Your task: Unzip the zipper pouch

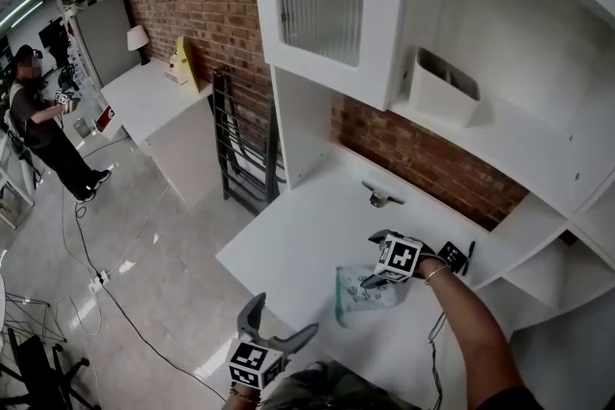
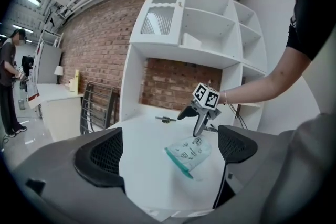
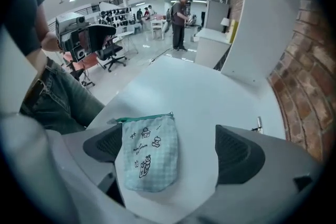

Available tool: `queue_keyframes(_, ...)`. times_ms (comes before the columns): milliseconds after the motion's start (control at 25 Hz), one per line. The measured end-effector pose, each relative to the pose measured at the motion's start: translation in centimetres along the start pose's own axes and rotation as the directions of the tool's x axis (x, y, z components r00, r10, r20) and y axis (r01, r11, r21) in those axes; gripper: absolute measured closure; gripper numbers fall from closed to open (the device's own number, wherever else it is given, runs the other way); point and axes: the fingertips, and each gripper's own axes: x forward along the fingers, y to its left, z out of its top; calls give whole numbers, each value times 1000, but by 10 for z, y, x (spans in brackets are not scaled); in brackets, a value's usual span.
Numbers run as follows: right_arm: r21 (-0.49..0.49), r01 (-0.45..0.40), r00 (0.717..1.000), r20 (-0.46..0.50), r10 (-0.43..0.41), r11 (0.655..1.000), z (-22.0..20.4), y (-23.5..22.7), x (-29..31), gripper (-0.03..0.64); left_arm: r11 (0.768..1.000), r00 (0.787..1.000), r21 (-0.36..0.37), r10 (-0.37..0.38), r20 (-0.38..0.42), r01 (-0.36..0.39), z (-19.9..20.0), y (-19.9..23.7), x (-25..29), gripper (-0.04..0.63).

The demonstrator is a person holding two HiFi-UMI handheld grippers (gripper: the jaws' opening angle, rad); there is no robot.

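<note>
Zipper pouch [image 1: 366, 293] near desk [image 1: 288, 240] edge; right tongs [image 1: 373, 260] parted over it.

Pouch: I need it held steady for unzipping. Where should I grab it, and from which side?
Probably the plain closed end of the pouch, opposite the green zipper. It lies flat with that end toward the right gripper, whose jaws stand open, so come in low from there.

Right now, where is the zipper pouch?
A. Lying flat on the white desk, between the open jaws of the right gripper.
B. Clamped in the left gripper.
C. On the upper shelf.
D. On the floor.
A: the right gripper view shows the zipper pouch lying flat on the white desk, with the jaws of the right gripper apart on either side.
</note>
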Motion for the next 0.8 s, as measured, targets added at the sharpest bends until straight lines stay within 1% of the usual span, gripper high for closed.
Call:
queue_keyframes(80, -39, -55, 997, -57, 52, 998, -1, 0, 17, 66, 1000, 1000, -29, -1, -9, 0, -7, -3, -1, 29)
queue_keyframes(160, -73, -94, 989, -122, 84, 993, -4, 1, 33, 66, 998, 1000, -60, 4, -3, -4, -10, -4, -3, 29)
queue_keyframes(240, -103, -119, 978, -185, 99, 988, -8, 0, 46, 66, 998, 1000, -64, 20, 2, -20, -10, -3, -4, 29)
queue_keyframes(360, -126, -158, 958, -258, 122, 979, -15, -4, 64, 66, 998, 999, -50, 50, 7, -50, -9, 9, -7, 30)
queue_keyframes(480, -103, -188, 946, -287, 152, 977, -18, -9, 78, 66, 995, 996, -50, 93, 10, -92, -6, 22, -14, 29)
queue_keyframes(640, -57, -207, 933, -312, 179, 977, -23, -13, 91, 74, 986, 989, -80, 146, 10, -145, -11, 36, -26, 30)
queue_keyframes(720, -63, -218, 925, -331, 186, 974, -25, -10, 95, 94, 983, 987, -90, 162, 4, -161, -14, 39, -30, 29)
queue_keyframes(800, -72, -232, 918, -348, 193, 970, -29, -5, 99, 136, 980, 985, -102, 173, 1, -172, -17, 40, -32, 30)
